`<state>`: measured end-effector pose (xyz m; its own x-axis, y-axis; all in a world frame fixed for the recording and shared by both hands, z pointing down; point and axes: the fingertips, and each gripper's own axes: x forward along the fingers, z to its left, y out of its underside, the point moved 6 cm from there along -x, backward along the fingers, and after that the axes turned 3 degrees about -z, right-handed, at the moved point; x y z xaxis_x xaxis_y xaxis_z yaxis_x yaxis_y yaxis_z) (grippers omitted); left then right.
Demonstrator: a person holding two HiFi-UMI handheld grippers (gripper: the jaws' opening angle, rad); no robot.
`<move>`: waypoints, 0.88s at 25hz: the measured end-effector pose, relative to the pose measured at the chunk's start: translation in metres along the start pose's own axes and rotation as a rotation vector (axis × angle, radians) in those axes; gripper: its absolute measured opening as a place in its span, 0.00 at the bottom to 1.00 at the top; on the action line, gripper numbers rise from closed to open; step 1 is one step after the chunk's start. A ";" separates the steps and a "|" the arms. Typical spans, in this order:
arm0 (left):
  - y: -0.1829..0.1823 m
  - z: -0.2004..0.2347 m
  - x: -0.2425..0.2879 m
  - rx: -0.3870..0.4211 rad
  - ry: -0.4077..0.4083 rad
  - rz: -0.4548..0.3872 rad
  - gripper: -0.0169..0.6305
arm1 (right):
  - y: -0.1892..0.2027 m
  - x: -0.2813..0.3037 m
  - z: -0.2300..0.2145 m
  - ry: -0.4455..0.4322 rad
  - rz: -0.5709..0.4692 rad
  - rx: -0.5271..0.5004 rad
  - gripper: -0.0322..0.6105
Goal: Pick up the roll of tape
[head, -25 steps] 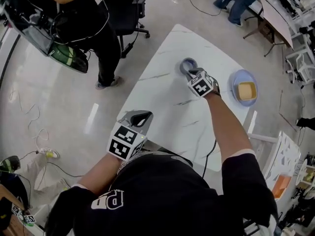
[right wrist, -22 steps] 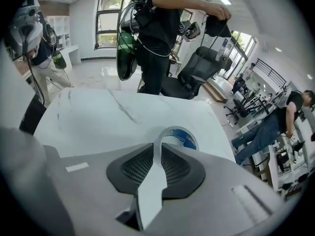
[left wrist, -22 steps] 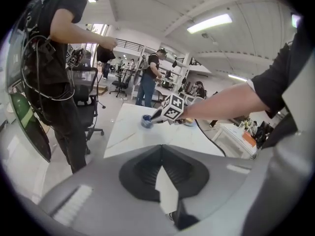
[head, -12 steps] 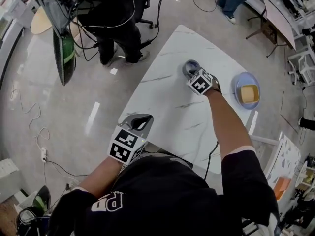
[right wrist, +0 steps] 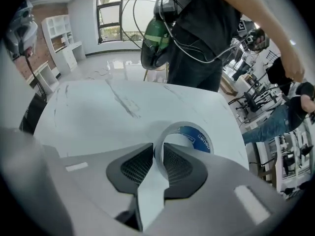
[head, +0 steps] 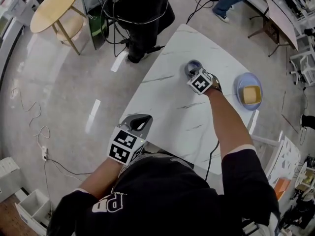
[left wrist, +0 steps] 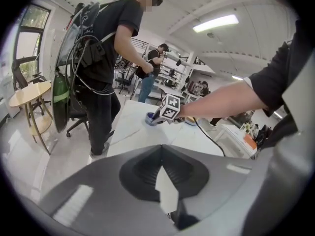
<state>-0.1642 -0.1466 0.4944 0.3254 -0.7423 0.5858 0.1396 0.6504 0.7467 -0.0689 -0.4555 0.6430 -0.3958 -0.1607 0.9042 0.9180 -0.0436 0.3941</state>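
A: What is shown on the marble table (head: 167, 97)?
B: The left gripper (left wrist: 161, 149) is held closed and empty at the near edge. The roll of tape (right wrist: 196, 133), at the far end, is clamped by its wall in the right gripper (right wrist: 158, 154). The white lettering on its blue core cannot be read.

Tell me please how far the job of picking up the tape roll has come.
Done: the right gripper is at the grey tape roll with blue inner print on the white marbled table. In hand: its jaws are shut on the roll's wall. Left: the lift; the roll appears to rest on the table. The left gripper is shut and empty.
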 end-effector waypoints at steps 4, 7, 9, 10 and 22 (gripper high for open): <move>0.000 0.001 0.002 -0.006 0.002 0.002 0.11 | 0.003 0.005 0.003 -0.027 0.023 0.003 0.11; -0.001 0.002 0.000 -0.012 0.003 0.002 0.11 | 0.002 0.006 0.004 -0.029 0.032 0.002 0.12; 0.000 0.004 -0.002 -0.010 0.001 0.004 0.11 | 0.001 0.005 0.004 -0.026 0.036 0.005 0.14; 0.000 0.005 -0.002 -0.009 0.000 0.005 0.11 | 0.000 0.005 0.004 -0.026 0.037 0.009 0.14; -0.002 0.005 0.002 0.000 0.020 0.006 0.11 | 0.002 0.002 0.004 0.004 0.026 0.061 0.14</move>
<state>-0.1689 -0.1504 0.4959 0.3445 -0.7352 0.5838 0.1372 0.6546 0.7434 -0.0684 -0.4515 0.6461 -0.3712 -0.1650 0.9138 0.9249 0.0208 0.3795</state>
